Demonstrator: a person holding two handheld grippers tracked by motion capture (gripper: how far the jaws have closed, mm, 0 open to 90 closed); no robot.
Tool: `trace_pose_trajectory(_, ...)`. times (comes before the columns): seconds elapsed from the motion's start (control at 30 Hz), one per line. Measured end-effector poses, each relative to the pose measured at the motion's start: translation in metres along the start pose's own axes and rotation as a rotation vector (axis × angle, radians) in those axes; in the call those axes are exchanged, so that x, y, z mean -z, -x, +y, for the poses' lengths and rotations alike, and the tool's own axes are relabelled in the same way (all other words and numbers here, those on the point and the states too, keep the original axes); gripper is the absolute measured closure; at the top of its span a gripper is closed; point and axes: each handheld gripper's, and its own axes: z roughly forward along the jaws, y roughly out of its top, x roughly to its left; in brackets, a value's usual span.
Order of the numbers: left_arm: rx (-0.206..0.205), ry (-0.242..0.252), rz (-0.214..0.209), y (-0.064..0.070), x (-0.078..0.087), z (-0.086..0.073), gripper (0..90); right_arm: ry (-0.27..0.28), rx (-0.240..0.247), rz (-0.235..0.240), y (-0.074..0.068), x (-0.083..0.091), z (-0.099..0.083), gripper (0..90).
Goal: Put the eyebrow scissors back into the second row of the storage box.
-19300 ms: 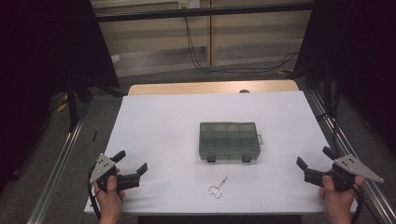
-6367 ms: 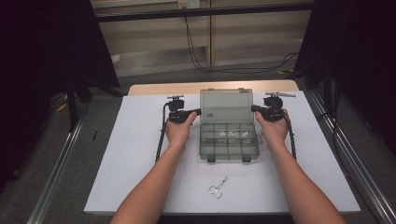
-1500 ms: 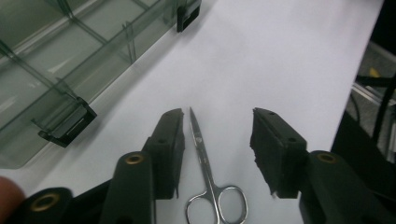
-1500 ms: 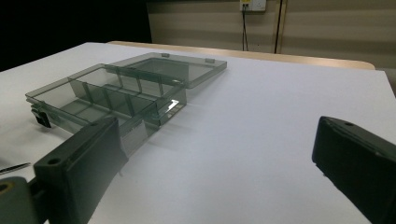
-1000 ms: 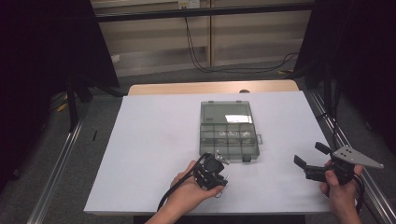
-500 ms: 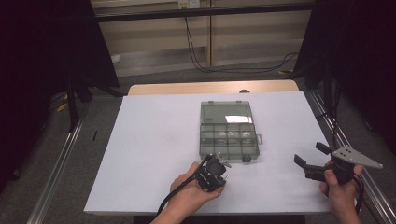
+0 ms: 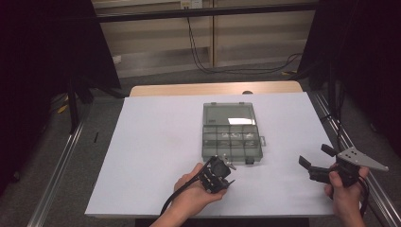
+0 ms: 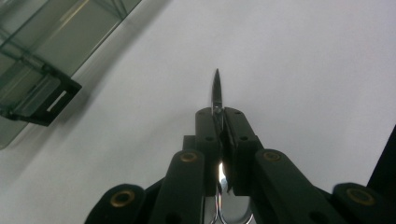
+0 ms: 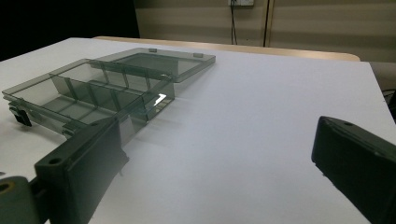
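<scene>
A smoky transparent compartment box [image 7: 231, 140] lies open mid-table, its lid [image 7: 228, 115] folded flat behind it. Small metal scissors [image 8: 217, 88] are clamped between the jaws of my left gripper [image 8: 222, 116], the pointed tip sticking out ahead and the handle loops behind. In the high view the left gripper [image 7: 218, 173] hovers just in front of the box's near left corner. The box's front latch [image 8: 41, 103] is at the left of the left gripper view. My right gripper [image 7: 316, 157] is held open near the table's right edge, nothing between its jaws, facing the box [image 9: 88, 100].
The white table top [image 7: 156, 142] has bare room left of the box and between the two hands. A wooden strip [image 7: 213, 88] runs along the far edge, with metal rails [image 7: 56, 175] beside the table.
The box, shut at first, now lies open. The scissors have left the table and sit in the left gripper. Over the last second the left gripper crept slightly toward the box; the right one stayed.
</scene>
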Motion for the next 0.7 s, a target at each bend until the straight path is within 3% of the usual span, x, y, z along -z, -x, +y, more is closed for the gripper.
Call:
trace_pose_trajectory(0.07,-0.007,0.015,-0.048,0.0,0.005,0.004,88.6,-0.001,0.002,-0.002,0.0,0.0,0.0,1.5)
trace_pose_trajectory(0.13,-0.046,-0.016,0.024,0.006,0.002,0.007,90.0,-0.002,0.0,-0.003,0.0,-0.001,0.0,1.5)
trace_pose_trajectory(0.17,-0.059,-0.03,0.019,0.006,0.001,0.008,90.0,-0.004,-0.003,-0.002,-0.001,-0.001,0.0,1.6)
trace_pose_trajectory(0.3,-0.011,-0.022,-0.02,0.001,0.0,0.008,89.8,-0.013,-0.004,0.0,-0.002,-0.001,-0.001,1.6)
trace_pose_trajectory(0.43,-0.008,-0.03,-0.016,-0.002,-0.001,0.006,88.8,-0.011,0.0,0.001,-0.001,-0.002,-0.001,1.6)
trace_pose_trajectory(0.53,0.005,-0.051,-0.037,-0.005,-0.004,0.006,87.7,-0.012,0.003,0.0,-0.001,-0.002,-0.002,1.7)
trace_pose_trajectory(0.57,0.023,-0.034,-0.042,-0.004,-0.004,0.005,87.7,-0.014,0.003,0.001,-0.001,-0.002,-0.002,1.7)
trace_pose_trajectory(0.7,0.01,-0.025,-0.033,-0.004,-0.004,0.003,88.9,-0.012,0.003,0.003,-0.001,-0.003,-0.002,1.8)
